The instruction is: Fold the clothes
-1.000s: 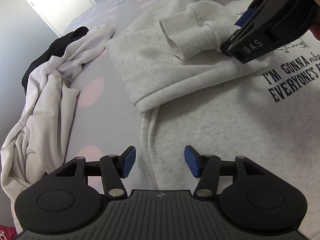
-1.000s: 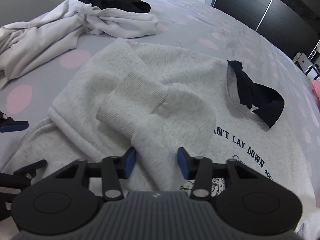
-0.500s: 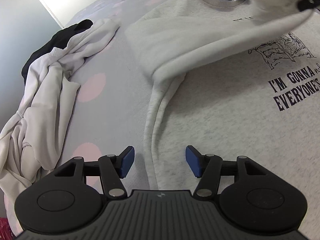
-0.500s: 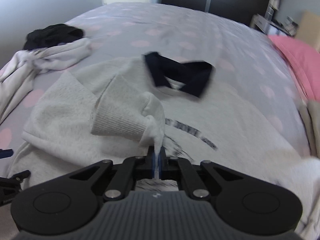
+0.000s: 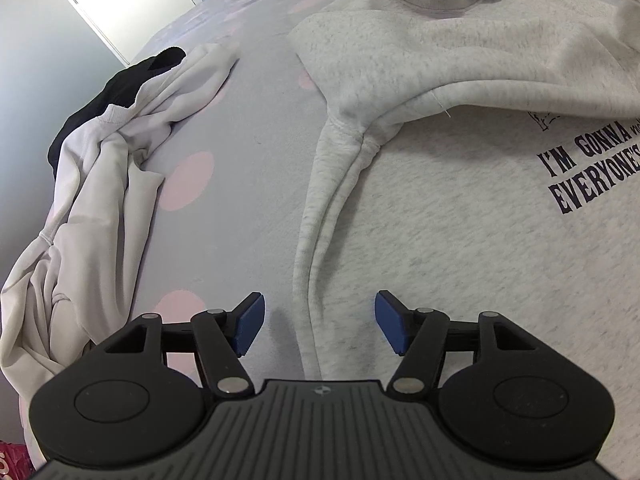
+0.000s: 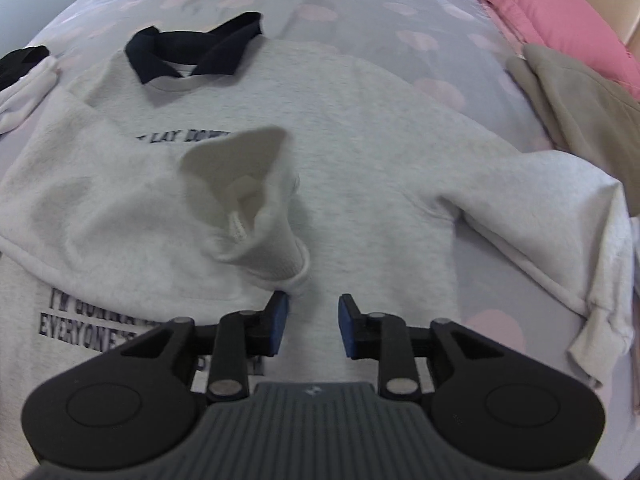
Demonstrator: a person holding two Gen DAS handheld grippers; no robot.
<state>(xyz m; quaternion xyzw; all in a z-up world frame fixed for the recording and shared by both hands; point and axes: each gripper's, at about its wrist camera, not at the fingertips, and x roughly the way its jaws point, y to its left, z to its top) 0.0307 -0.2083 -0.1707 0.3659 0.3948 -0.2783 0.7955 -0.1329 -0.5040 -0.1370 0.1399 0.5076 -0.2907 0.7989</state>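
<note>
Sleeve (image 6: 256, 216) now across sweatshirt (image 6: 380, 184) chest; R gripper (image 6: 311, 322) let go, jaws opening, empty. L gripper (image 5: 318, 320) opening, straddles side seam, pads clear. Pink-dotted bedsheet (image 5: 248, 120).

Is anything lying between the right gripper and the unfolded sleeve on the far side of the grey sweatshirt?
Nothing visible. From the right gripper, jaws opening and empty, only bare sweatshirt front leads to the spread sleeve. The beige garment lies beyond it.

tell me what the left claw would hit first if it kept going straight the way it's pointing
Most likely the grey sweatshirt: the left claw points down at its side seam edge, with the dotted bedsheet just beside. Its jaws are opening with nothing between them. Depth is hard to judge.
</note>
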